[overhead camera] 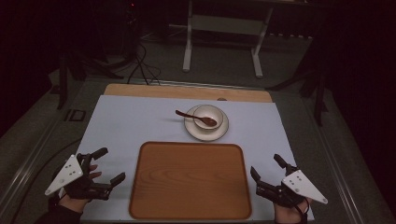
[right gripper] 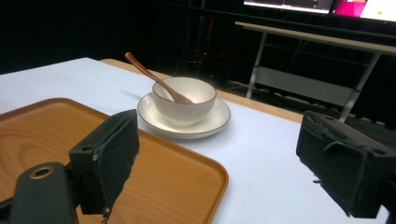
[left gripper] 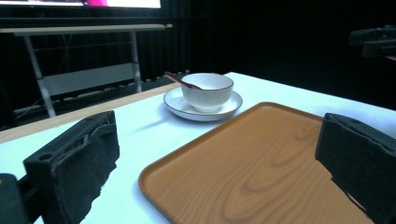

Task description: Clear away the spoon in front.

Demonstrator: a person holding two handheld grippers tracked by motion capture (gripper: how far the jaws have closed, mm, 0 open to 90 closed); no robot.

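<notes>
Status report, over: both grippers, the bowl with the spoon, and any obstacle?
Left gripper open, right gripper open, both empty. Brown wooden spoon in white ceramic bowl on white saucer, untouched. Empty wooden tray between grippers; path clear.

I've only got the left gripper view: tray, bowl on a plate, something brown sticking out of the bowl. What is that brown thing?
Observer: A wooden spoon, its scoop inside the bowl and its handle leaning out over the rim.
Operator: Where's the right gripper?
Observer: The right gripper is at the tray's right side, jaws open, holding nothing.
Operator: Is the whole tray bare?
Observer: Yes, the high view shows nothing lying on it.
</notes>
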